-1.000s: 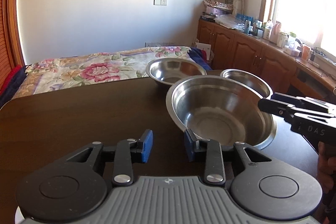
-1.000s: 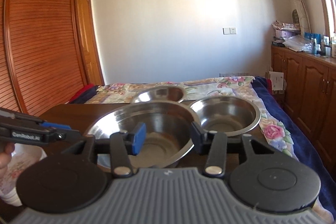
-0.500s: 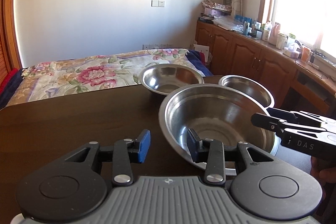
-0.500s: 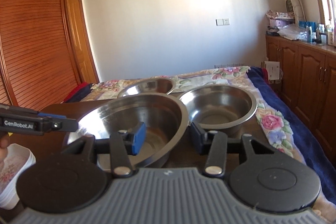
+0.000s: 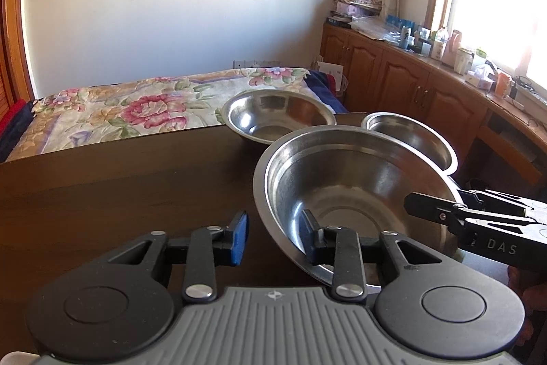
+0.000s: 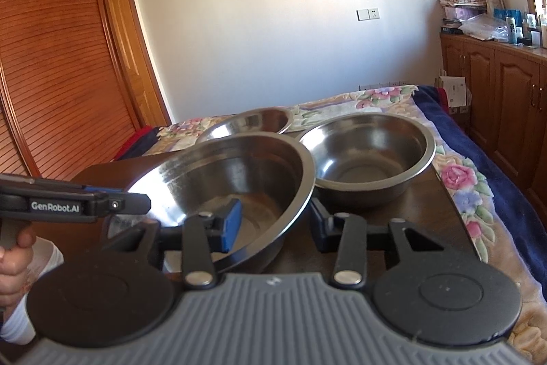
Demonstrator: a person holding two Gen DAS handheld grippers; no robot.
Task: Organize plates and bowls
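Left wrist view: we see the left gripper (image 5: 275,236) with its two fingers spread apart, the rim of the large bowl (image 5: 355,194) passing between them; the right-hand finger sits inside the bowl and the blue-padded finger (image 5: 238,235) outside it, with a gap to the rim, so nothing is clamped. The large bowl looks tilted, its near edge lifted over the dark wooden table (image 5: 119,190). Behind it stand a middle bowl (image 5: 277,115) at the far table edge and a small bowl (image 5: 410,139) to the right, partly hidden by the large bowl's rim. The right gripper (image 5: 410,206) reaches in from the right at the large bowl's rim; from here we cannot tell its jaw state. A bed with a flowered cover (image 5: 136,105) lies beyond the table. Right wrist view: the right gripper (image 6: 273,226) is spread wide across the large bowl's (image 6: 225,180) rim, blue pad (image 6: 230,224) inside, other finger outside, not pressing. The small bowl (image 6: 369,153) stands just right of it, the middle bowl (image 6: 246,122) behind. The left gripper (image 6: 136,204) comes in from the left, held by a hand (image 6: 13,265).
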